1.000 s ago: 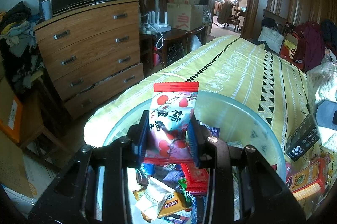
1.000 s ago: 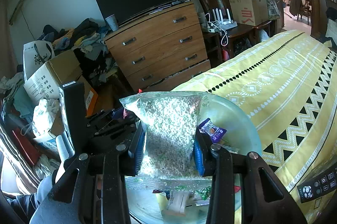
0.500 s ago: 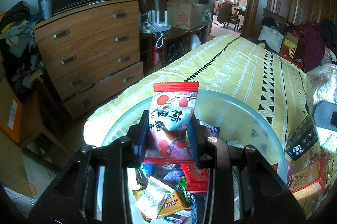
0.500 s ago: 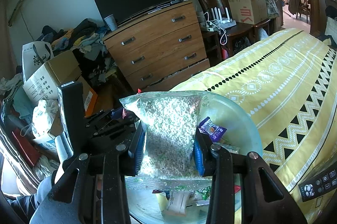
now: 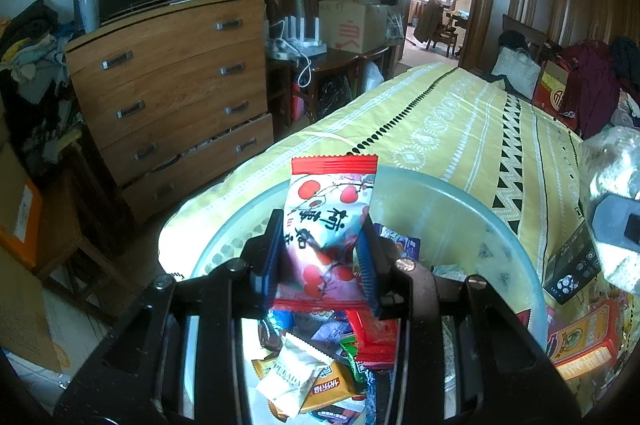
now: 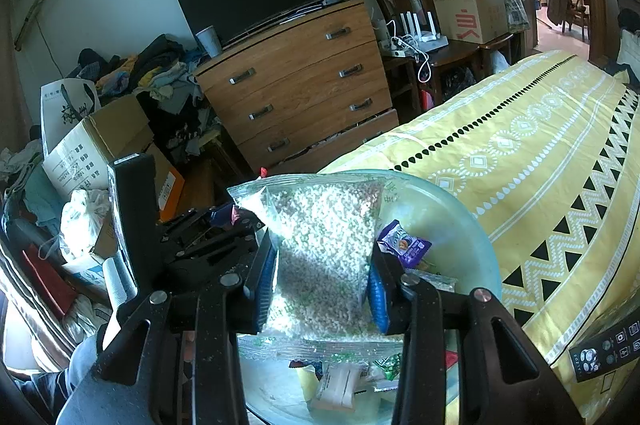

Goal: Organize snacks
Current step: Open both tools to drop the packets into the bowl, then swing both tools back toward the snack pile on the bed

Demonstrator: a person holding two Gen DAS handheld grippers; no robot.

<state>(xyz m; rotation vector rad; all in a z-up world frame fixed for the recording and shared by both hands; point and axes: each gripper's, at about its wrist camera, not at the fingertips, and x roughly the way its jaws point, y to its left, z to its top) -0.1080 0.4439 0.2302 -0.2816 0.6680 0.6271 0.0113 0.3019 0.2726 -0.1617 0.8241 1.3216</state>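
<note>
My left gripper [image 5: 320, 257] is shut on a red-and-white snack packet with cherry pictures [image 5: 326, 221], held upright above a pale green plastic basin [image 5: 472, 209]. The basin holds several loose snack packets [image 5: 320, 365]. My right gripper [image 6: 322, 273] is shut on a clear bag of small white puffed pellets [image 6: 320, 245], held over the same basin [image 6: 460, 225], where a purple packet [image 6: 404, 245] lies. The left gripper's body [image 6: 132, 217] shows at the left of the right wrist view.
The basin sits on a bed with a yellow patterned cover [image 5: 460, 129]. A black remote box [image 5: 572, 265] and an orange snack box [image 5: 584, 341] lie to the basin's right. A wooden dresser [image 5: 176, 97] with a TV stands beyond the bed's edge, among clutter.
</note>
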